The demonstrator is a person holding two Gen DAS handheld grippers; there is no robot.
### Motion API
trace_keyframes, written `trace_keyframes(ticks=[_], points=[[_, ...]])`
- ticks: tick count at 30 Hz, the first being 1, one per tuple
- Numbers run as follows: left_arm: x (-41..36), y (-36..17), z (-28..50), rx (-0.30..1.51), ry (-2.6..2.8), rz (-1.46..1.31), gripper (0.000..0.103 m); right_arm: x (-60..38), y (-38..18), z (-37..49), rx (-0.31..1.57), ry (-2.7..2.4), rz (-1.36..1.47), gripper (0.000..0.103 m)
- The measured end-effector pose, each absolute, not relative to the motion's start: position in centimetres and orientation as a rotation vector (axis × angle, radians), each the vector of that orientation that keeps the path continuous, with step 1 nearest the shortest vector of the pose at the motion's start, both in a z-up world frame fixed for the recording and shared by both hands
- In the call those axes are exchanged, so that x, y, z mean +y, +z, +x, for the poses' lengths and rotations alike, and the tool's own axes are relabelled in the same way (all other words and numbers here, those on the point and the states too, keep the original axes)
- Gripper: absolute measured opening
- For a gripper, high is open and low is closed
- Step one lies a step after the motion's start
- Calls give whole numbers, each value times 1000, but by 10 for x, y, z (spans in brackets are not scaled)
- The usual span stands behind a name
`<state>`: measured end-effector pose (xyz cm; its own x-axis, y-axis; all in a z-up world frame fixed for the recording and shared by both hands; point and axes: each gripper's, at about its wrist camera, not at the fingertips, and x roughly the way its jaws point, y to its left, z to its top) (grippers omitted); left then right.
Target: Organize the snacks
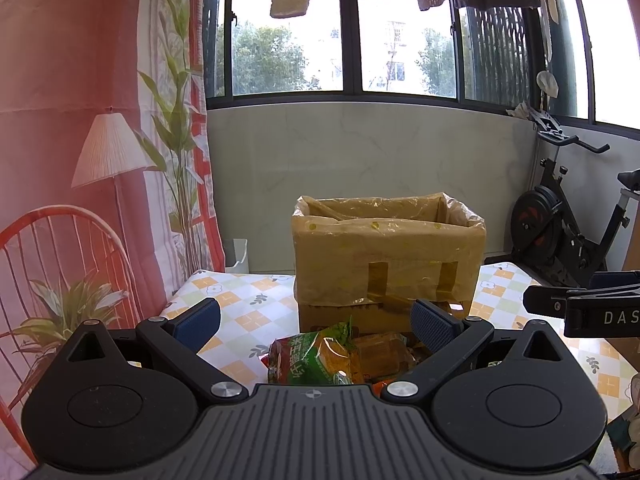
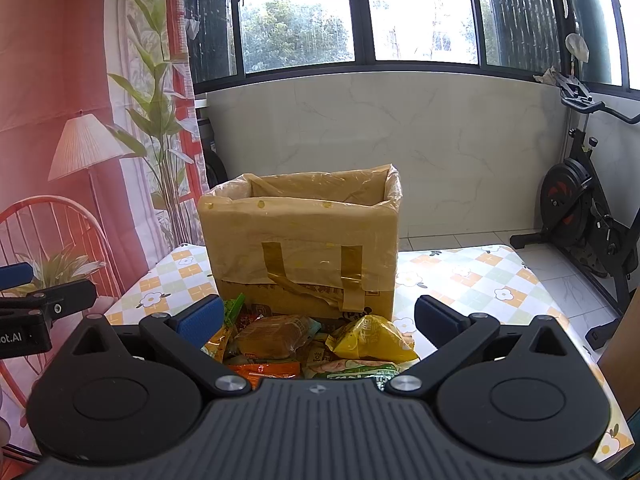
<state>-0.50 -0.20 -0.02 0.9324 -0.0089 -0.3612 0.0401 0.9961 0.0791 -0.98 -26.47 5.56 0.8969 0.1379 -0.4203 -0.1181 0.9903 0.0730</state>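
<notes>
Pre-grasp step. Left tool (image 1: 316, 320) and right tool (image 2: 318, 320) both spread wide, gripping nothing. Snack packets (image 2: 304, 348) heaped on worktop (image 2: 480, 280), touching front of lined box (image 2: 300, 240). Next move likely: lower, clench one packet, lift over box rim.

The cardboard box (image 2: 300, 240) stands upright mid-table, its open top unobstructed. Snack packets (image 2: 316, 344) crowd the tablecloth directly against its near wall. Bare tablecloth (image 2: 480, 280) lies open to the right of the box. An exercise bike (image 2: 580, 216) occupies the floor beyond the table's right edge.
</notes>
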Motion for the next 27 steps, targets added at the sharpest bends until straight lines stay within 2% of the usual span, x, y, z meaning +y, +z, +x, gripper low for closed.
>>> trace_keyframes(ticks=[27], points=[[14,-11,24,395,14,48,102,-279,42,10,427,140,127,103]])
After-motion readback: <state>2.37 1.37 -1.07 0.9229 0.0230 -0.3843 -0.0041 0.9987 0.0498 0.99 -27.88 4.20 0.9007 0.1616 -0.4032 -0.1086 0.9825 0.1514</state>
